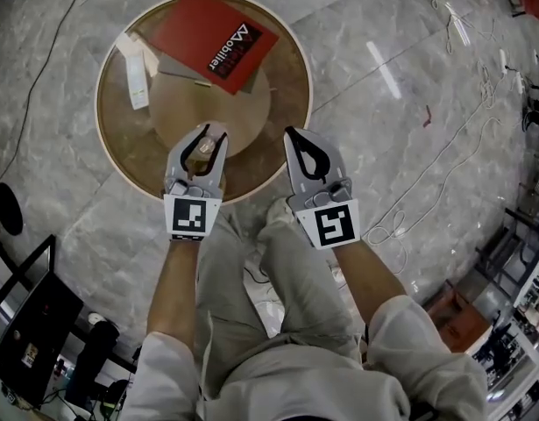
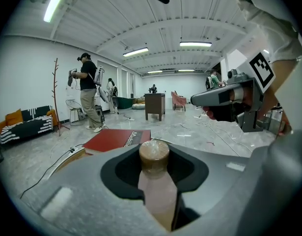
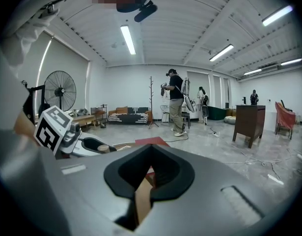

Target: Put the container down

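1. L. gripper (image 1: 205, 133): shown centre-left in head view, jaws clamped on the container (image 1: 202, 153). Its marker cube (image 1: 192, 218) is seen at the rear end.
2. Container: brownish bottle w/ round cap. In left gripper view the body is pinched between the jaws and the cap is seen at the tips. In head view it is placed over the lower edge of the round table (image 1: 282, 117). Contact w/ the tabletop cannot be judged.
3. R. gripper (image 1: 293, 134): shown centre-right, beside the L. one, over the same table edge. Jaws are brought together at the tips and nothing is held.
4. Table top: red book (image 1: 215, 40) is laid at upper centre, and a white oblong item (image 1: 136, 70) at upper left.
5. Grey marble floor (image 1: 383, 24): cables (image 1: 444, 160) are seen at frame right.
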Action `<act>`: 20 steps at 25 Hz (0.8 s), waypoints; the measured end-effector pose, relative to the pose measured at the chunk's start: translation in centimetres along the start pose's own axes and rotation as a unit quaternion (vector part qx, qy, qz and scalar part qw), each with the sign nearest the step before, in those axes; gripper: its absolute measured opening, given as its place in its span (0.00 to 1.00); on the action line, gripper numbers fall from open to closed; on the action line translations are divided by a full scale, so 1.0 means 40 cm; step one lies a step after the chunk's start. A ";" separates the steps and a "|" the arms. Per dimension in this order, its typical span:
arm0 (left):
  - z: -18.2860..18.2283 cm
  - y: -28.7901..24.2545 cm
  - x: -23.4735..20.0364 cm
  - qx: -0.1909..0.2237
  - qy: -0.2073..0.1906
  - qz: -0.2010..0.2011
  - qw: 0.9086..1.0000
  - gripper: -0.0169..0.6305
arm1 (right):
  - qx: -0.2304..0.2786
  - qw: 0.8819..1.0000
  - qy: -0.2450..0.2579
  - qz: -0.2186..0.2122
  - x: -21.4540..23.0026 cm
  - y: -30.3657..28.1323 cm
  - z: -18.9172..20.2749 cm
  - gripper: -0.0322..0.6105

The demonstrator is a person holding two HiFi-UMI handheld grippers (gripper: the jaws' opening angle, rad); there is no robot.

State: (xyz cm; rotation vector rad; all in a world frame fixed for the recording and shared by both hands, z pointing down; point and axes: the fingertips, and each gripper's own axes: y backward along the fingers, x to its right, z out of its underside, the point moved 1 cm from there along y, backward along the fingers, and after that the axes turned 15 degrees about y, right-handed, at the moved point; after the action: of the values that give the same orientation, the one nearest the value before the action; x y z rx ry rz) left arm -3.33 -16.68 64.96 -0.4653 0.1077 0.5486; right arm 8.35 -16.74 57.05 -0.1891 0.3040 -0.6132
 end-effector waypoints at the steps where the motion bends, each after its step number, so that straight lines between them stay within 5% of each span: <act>1: 0.020 -0.010 -0.001 -0.001 0.000 0.002 1.000 0.23 | -0.001 1.000 0.000 -0.001 -0.005 -0.005 0.016 0.05; 20: 0.190 -0.124 0.009 0.002 0.001 0.027 1.000 0.22 | -0.016 1.000 -0.005 -0.001 -0.036 -0.038 0.191 0.05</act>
State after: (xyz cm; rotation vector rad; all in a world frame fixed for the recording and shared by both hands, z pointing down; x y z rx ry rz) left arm -0.60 -16.78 73.63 -0.4608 0.1241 0.6004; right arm 8.97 -16.46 64.94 -0.2221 0.3042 -0.6090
